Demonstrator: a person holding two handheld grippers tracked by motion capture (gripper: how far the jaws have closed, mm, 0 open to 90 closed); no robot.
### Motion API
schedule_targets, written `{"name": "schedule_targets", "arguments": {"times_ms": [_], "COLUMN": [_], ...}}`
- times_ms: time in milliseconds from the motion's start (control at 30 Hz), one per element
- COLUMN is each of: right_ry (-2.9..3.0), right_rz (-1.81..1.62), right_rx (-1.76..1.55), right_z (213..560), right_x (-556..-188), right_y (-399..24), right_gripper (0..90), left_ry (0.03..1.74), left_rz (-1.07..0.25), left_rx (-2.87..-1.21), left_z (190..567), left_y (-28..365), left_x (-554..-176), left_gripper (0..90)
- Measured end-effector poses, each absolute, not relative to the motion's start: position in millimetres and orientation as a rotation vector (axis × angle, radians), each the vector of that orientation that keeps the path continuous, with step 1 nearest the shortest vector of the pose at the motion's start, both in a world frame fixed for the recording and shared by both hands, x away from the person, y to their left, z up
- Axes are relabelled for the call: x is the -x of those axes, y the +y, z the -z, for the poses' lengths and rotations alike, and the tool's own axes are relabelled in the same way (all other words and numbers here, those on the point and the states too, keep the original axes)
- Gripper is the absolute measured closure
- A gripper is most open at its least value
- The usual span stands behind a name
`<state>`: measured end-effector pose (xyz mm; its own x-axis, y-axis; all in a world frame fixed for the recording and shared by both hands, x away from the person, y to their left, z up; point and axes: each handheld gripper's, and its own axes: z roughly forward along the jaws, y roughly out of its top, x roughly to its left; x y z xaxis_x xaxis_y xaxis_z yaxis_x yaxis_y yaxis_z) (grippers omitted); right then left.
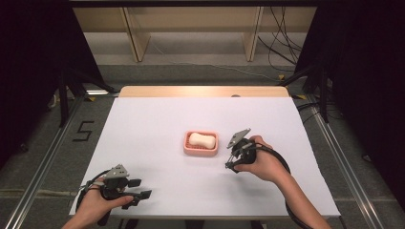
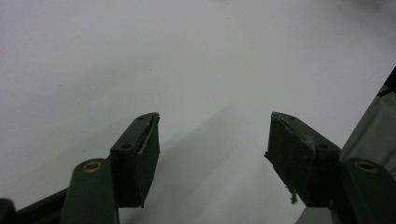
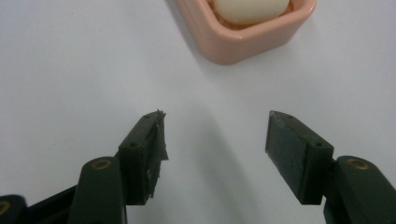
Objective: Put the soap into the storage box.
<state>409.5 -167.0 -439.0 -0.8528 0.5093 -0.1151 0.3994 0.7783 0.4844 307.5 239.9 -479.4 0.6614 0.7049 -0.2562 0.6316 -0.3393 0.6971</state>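
- Pink soap dish (image 1: 201, 143) sits mid-table on the white table cover (image 1: 143, 124); a pale soap bar (image 1: 201, 140) lies inside it, long axis roughly across the dish.
- R gripper (image 1: 230, 164) is just beside the dish, on its right side in the high view, angled down toward the sheet. Jaws apart, nothing between them; in the right gripper view the dish (image 3: 247, 32) is a short way beyond the tips, soap (image 3: 250, 8) cut off at the top edge.
- L gripper (image 1: 143, 188) is well apart from the dish, near the front-left corner of the sheet. Jaws apart, empty; bare white sheet ahead in the left gripper view.
- Handling, my guess: the soap is light, hard-ish and rounded, prob. slippery, so it could squirt out of a pinch. Best taken across its short width at the middle, pads flat on the two long sides.
- Dish looks rigid w/ thick rounded walls, either plastic or ceramic (can't tell from here). If the dish is the target, grip over one wall, one pad in, one out; may slide on the smooth sheet.
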Motion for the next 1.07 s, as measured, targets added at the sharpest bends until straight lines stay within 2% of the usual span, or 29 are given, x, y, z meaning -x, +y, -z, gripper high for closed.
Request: {"name": "schedule_targets", "arguments": {"times_ms": [700,1067], "right_ry": [2.582,2.523], "right_rz": [-0.856,-0.941], "right_rx": [-0.924,-0.980], "right_z": [467,467], "right_x": [-366,-365], "right_y": [-204,-210], "right_gripper": [41.5,42.3], "left_ry": [1.040,1.039], "left_rz": [-0.110,-0.099], "left_rx": [-2.072,-2.063], "left_z": [481,481], "left_y": [241,239], "left_x": [-308,-308], "left_gripper": [33.8,33.7]}}
